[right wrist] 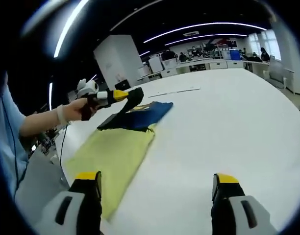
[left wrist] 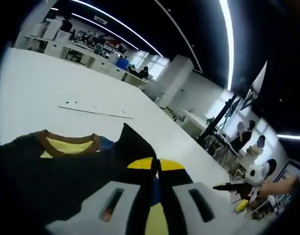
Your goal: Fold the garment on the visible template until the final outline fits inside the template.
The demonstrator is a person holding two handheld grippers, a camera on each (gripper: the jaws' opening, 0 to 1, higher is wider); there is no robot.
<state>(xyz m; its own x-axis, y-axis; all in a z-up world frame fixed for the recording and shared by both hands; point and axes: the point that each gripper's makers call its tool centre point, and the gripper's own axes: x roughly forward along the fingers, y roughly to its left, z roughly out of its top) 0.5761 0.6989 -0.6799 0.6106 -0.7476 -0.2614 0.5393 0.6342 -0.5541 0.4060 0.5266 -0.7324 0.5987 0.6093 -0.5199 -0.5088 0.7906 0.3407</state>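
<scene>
The garment is dark with a brown collar and a yellow inside. My left gripper is shut on a fold of it, and the fabric stands up in a peak between the yellow-tipped jaws. In the right gripper view, the left gripper, held by a hand, lifts the garment's navy part over its yellow part, which lies flat on the white table. My right gripper is open above the table with nothing in it. It also shows as the right gripper. A thin marked line lies beyond the garment.
The table's near edge runs just left of the yellow cloth, with grey floor below. A person's arm reaches in from the left. Desks and people stand far behind, beside a white pillar.
</scene>
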